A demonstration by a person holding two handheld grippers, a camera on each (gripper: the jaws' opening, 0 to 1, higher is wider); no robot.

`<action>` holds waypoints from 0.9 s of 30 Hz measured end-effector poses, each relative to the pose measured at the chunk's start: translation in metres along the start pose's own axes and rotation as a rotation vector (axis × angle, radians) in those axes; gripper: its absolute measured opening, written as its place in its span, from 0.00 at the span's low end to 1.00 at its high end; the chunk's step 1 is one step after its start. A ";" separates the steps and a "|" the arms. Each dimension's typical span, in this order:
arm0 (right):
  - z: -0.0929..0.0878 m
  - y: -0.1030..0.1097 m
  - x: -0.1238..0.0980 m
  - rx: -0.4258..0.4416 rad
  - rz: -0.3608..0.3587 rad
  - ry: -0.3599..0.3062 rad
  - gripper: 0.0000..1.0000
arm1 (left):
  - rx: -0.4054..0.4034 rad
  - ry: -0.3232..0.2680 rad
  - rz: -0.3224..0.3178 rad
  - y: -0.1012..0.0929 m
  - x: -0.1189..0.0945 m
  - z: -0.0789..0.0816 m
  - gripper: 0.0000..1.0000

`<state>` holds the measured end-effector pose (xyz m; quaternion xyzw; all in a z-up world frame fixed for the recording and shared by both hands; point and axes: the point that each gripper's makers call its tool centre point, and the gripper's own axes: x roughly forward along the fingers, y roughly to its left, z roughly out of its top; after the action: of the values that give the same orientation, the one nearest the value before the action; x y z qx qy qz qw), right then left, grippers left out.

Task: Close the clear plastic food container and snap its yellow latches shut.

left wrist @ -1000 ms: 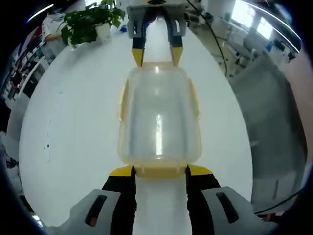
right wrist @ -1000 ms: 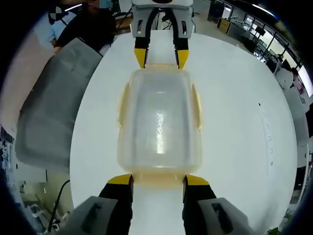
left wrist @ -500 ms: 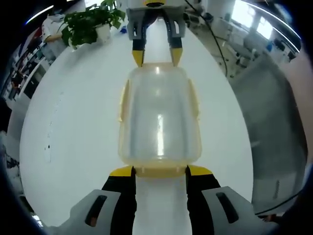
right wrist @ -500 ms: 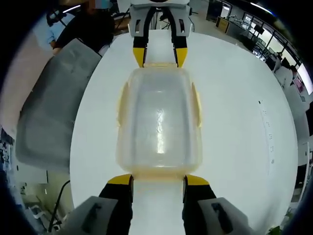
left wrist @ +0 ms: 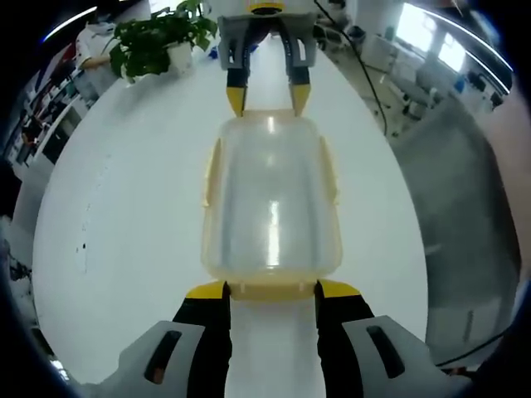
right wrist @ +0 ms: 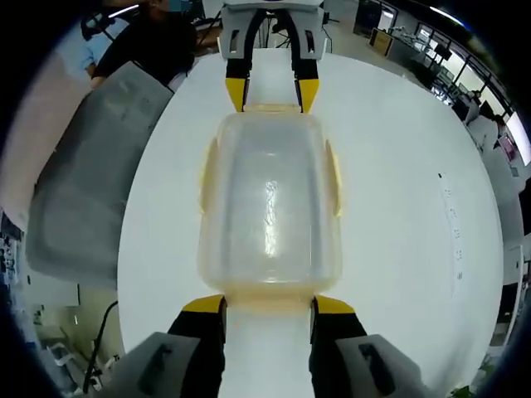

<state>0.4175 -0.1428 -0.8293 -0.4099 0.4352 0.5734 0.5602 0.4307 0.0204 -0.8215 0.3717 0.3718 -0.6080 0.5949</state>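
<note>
Hidden and unclear parts

Whether the container's [left wrist: 270,211] yellow end latches [right wrist: 270,300] are snapped cannot be told; the potted plant [left wrist: 158,40] is cut off at the top; people beyond the bench [right wrist: 398,174] are blurred.

Bright, even overhead light w/ soft shadows in both gripper views; white table [left wrist: 124,224] nearly blown out. Glare streaks run down the clear container lid [left wrist: 270,232] [right wrist: 270,215]. Windows [left wrist: 431,37] flare at upper right of left gripper view. Centre sharp; heavy fisheye bend & softness toward edges
</note>
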 end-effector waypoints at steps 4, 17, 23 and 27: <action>0.001 0.000 0.000 -0.003 0.003 0.001 0.37 | -0.005 0.007 -0.002 -0.001 0.002 -0.002 0.37; -0.002 0.002 0.001 -0.005 0.007 0.011 0.37 | -0.014 -0.004 -0.010 -0.002 0.002 0.000 0.37; -0.004 0.003 -0.001 -0.002 0.007 0.012 0.37 | -0.013 -0.013 -0.013 -0.003 0.003 0.003 0.37; -0.004 0.003 -0.001 0.001 0.005 0.010 0.37 | -0.013 -0.013 -0.012 -0.003 0.003 0.004 0.37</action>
<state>0.4145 -0.1472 -0.8300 -0.4114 0.4394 0.5726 0.5566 0.4279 0.0158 -0.8227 0.3615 0.3741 -0.6115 0.5962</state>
